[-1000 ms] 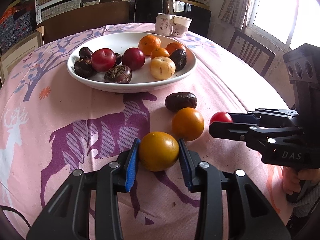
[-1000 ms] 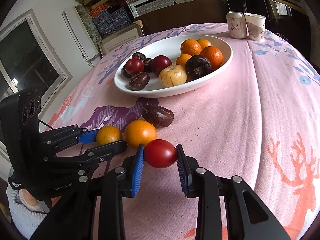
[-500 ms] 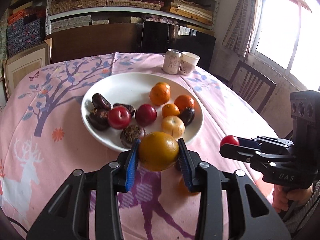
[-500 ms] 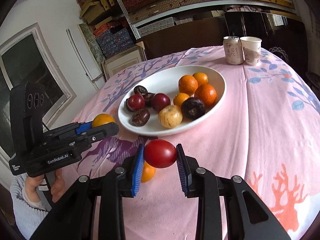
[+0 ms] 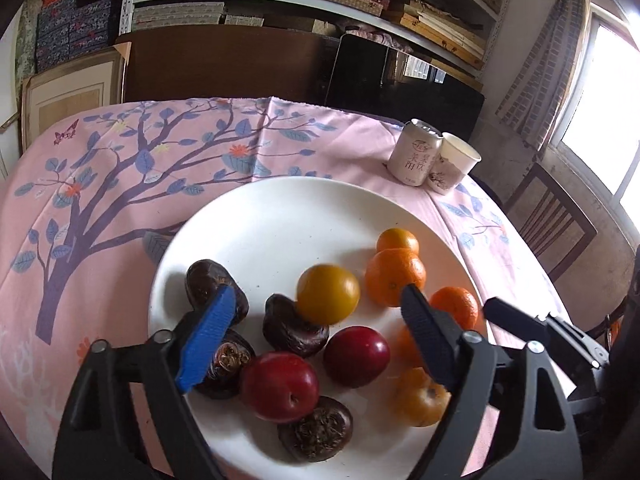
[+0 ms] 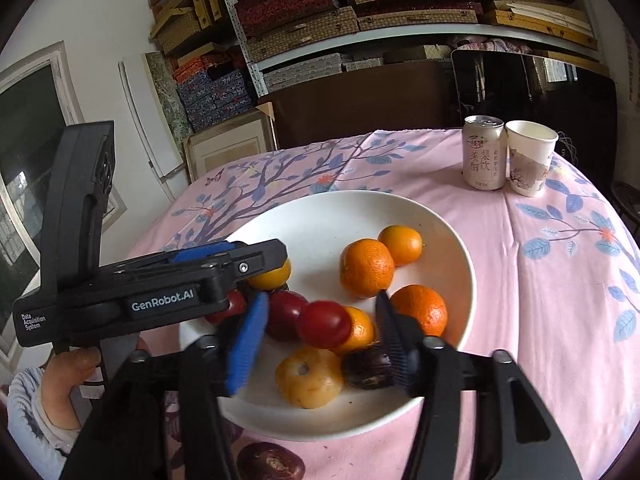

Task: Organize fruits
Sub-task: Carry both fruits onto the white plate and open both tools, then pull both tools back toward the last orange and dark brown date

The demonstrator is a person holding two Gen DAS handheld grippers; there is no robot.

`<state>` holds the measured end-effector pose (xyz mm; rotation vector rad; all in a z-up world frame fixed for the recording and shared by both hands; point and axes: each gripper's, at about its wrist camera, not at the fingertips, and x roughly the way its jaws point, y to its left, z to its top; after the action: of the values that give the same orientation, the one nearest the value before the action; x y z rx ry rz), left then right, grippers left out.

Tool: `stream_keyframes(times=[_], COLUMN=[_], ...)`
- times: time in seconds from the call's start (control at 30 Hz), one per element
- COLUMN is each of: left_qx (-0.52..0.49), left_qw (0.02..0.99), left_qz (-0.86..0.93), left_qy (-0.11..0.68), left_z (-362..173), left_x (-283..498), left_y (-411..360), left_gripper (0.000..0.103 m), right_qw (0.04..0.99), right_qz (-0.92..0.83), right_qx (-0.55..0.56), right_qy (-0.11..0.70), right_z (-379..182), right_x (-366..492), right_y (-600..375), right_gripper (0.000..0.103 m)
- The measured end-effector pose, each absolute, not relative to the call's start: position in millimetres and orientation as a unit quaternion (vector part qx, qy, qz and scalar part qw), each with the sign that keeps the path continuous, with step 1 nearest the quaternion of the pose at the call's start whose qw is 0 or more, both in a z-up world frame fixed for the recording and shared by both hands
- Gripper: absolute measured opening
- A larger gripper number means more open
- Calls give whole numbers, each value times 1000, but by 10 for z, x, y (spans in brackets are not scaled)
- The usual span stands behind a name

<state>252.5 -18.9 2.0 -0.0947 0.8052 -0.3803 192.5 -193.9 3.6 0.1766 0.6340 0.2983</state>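
Note:
A white plate [image 5: 280, 216] on the pink tablecloth holds oranges, red plums and dark fruits. My left gripper [image 5: 316, 312] is open above it; the yellow-orange fruit [image 5: 328, 294] lies free between its spread blue pads, against a dark fruit [image 5: 294, 328]. My right gripper [image 6: 320, 324] is open over the plate's [image 6: 452, 232] near side; the red fruit [image 6: 324, 324] sits loose between its pads, on the other fruit. The left gripper's body [image 6: 160, 288] crosses the right wrist view and hides part of the plate.
A drink can [image 6: 483, 152] and a paper cup [image 6: 528, 156] stand at the table's far right. A dark fruit [image 6: 270, 462] lies on the cloth in front of the plate. A chair [image 5: 548, 216] stands to the right, with shelves behind.
Both grippers moved forward over the plate and opened. The yellow-orange fruit and the red fruit, held before, now lie in the plate among the others.

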Motion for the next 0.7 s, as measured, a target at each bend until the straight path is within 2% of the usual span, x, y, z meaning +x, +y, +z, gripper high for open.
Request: stream_keyframes(times=[0.1,0.23,0.4,0.57,0.7], left_qx=[-78,-107,-128,-93,-43], left_qw=[897,906,910,908,913], left_qz=[-191,-185,-174,-160,-183], left_qy=[391,366,353,375,362], left_z=[45,174,185,-38,-80], left_x=[2490,2298,2038,1723,1400], left_y=[-34,159,317,280,93], left_gripper=[84,93,97,98,98], right_qw=[939,941,939,929,921], right_qz=[145,130,94,73,64], right_qx=[110,138,178,223,248], right_qy=[292,280,278,286,292], right_z=[81,87,9,-99,-167], right_x=[1869,1797,1759,1731,1625], right_y=[-2035,-2207,-2486,-2701,-2813], right_gripper=[71,86,92,93,96])
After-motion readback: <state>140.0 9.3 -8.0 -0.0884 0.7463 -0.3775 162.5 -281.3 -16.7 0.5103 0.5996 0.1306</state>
